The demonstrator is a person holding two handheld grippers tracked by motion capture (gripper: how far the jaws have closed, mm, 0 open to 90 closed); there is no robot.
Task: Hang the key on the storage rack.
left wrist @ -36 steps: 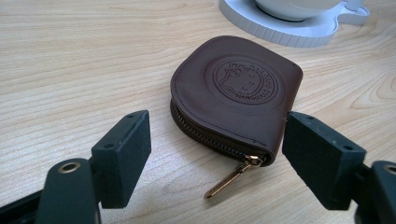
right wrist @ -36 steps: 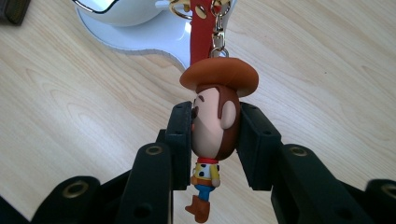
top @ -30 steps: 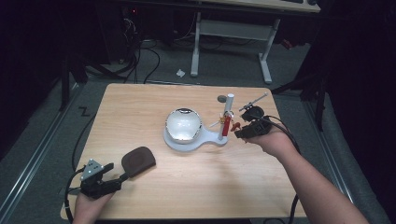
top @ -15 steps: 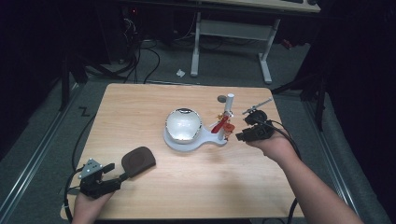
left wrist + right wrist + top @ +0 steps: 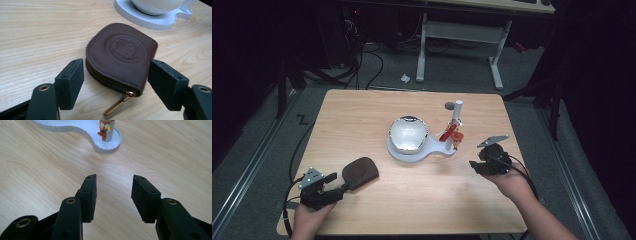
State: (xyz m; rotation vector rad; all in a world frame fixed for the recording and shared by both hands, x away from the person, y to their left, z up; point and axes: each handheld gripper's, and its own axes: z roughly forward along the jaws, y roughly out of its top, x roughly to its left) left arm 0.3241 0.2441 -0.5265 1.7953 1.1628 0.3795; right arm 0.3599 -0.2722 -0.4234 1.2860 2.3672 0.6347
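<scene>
Here, I work at a pale wooden tabletop [image 5: 362, 115] with a pair of black jaws in each hand. My left gripper [image 5: 115, 82] sits at the near left edge, its jaws apart and astride a small brown leather coin pouch [image 5: 122, 52]. The pouch lies flat just in front of me, stamped side up, its zip running along the near edge with a brass pull [image 5: 117, 106] trailing toward me. My left jaws have just been closing a little, with the pouch between them, but neither pad presses on the leather yet.

My right gripper [image 5: 113, 195] hangs near the right edge, apart from everything. Its jaws have just been opening and stand partly apart over bare wood, with nothing between them. Beyond them, at the middle of the tabletop, stands a white keyhole-shaped base [image 5: 432, 152] carrying a shiny dome [image 5: 408, 133] and a white post [image 5: 456, 114] with a small red and yellow figure [image 5: 451, 134] clinging to it.

In my judgement, the risk lies with the left grip. The pouch is soft and low, so the pads could ride over its rounded edge and squeeze it out sideways. Closing off-centre could spin it on the smooth wood. The dangling zip pull could also snag on a pad.
</scene>
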